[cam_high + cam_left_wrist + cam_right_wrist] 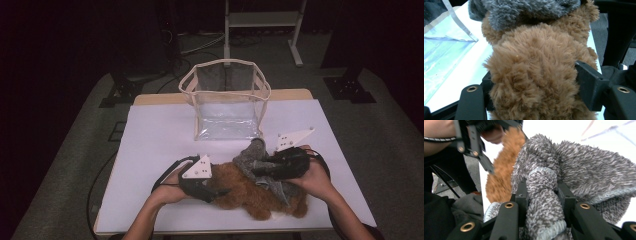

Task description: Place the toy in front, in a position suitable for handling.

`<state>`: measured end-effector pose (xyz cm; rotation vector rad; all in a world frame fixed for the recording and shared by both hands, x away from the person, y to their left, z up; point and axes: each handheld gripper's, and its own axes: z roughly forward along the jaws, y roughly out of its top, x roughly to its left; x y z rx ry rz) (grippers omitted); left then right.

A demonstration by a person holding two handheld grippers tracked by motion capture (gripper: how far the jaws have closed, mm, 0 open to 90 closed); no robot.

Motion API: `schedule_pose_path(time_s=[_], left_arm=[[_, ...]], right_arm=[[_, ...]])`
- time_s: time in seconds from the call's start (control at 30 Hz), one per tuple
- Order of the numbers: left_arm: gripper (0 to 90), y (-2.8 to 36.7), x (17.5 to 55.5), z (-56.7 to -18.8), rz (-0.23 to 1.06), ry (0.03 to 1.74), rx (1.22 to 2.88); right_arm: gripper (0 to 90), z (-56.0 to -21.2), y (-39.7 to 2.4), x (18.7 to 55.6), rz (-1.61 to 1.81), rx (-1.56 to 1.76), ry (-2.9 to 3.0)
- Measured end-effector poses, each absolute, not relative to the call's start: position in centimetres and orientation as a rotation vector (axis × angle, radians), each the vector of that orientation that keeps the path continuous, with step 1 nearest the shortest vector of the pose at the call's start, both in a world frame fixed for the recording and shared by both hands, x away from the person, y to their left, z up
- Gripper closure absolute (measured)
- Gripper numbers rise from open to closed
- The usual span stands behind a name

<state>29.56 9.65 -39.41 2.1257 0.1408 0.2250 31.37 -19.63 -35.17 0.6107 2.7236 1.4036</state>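
In the high view, a white-covered table (150, 130) is seen from above, with a clear plastic bag (226, 102) edged in cream trim standing upright at its far middle. Near the front edge a brown plush toy (250, 192) is laid on its side, and a grey fuzzy garment (252, 156) is draped over its right end. The left gripper (216, 192) is held at the toy's left end, and the right gripper (260, 169) is set on the grey garment, each carried by a hand entering from below. In the left gripper view, the brown fur is seen bulging between the two black jaws, which are pressed into it from both sides; the grey garment is seen across the toy's far end, and the clear bag is seen at the left on the white surface. In the right gripper view, a rolled fold of the grey garment is pinched between the two jaws, which are clamped on it; the brown toy is seen behind at the left, with the other gripper above it.
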Motion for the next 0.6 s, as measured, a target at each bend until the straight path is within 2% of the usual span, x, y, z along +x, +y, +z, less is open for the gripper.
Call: schedule_pose_path(time_s=[0.33,0.47,0.6], left_arm=[[30.6,9.3,29.1,-39.4,0.252,0.107,2.134],[29.5,9.3,29.1,-39.4,0.256,0.104,2.135],[28.8,9.3,29.0,-39.3,0.271,0.114,2.140]], right_arm=[[66.9,-35.2,-14.4,32.8,1.427,0.531,2.807],[67.1,-35.2,-14.2,33.1,1.433,0.535,2.803],[67.1,-35.1,-15.8,32.9,1.373,0.554,2.800]])
